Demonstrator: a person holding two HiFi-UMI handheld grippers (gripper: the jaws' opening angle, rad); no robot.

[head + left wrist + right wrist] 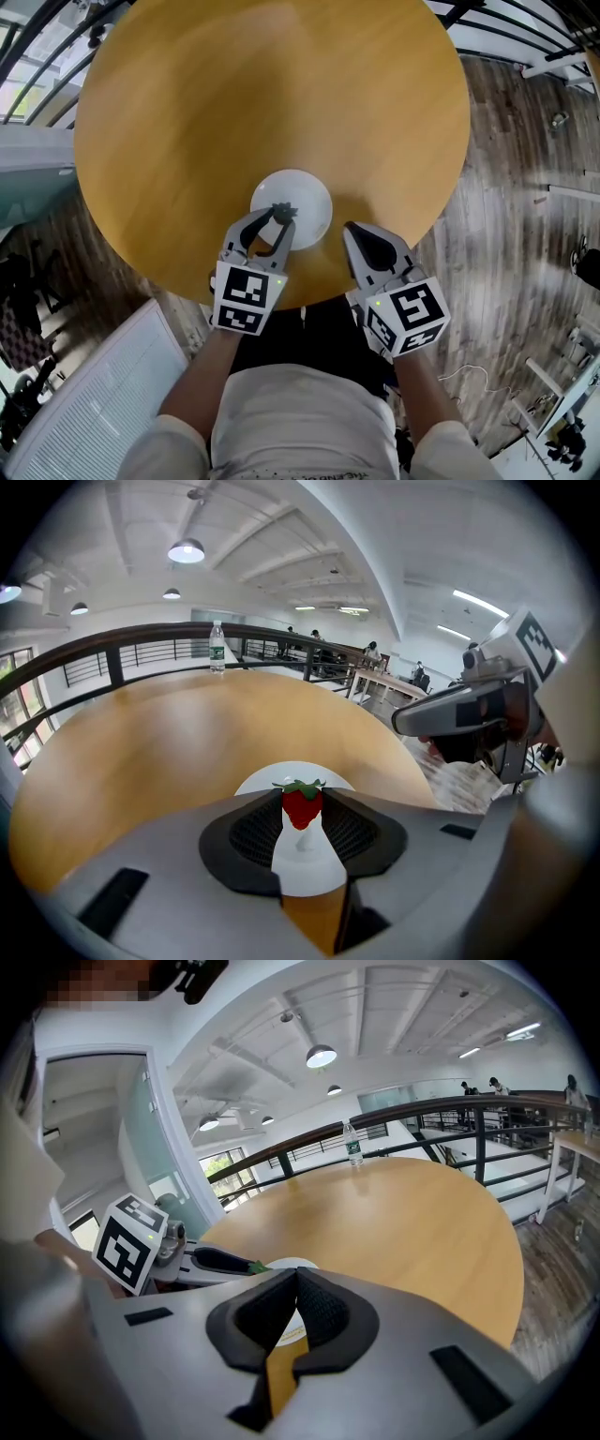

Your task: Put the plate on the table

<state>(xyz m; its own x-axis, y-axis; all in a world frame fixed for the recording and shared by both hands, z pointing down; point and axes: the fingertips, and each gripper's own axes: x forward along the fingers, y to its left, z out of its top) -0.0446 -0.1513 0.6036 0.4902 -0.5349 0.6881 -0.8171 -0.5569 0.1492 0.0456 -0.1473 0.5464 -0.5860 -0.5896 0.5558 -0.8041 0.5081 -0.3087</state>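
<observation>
My left gripper, pinching a strawberry, hangs directly over the white plate near the table's edge, with my right gripper, pressed together and empty, just beside the plate.

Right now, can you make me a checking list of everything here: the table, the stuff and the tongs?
Surface: round wooden table.
Job's things: white plate lies on the table, near the person's edge.
Clutter: bottle at the table's far side.
Tongs: left tongs shut on a strawberry over the plate; right tongs shut and empty, beside the plate.
Cables: what looks like a thin white cable on the floor.
Surroundings: railing, wood floor, people far off.
</observation>
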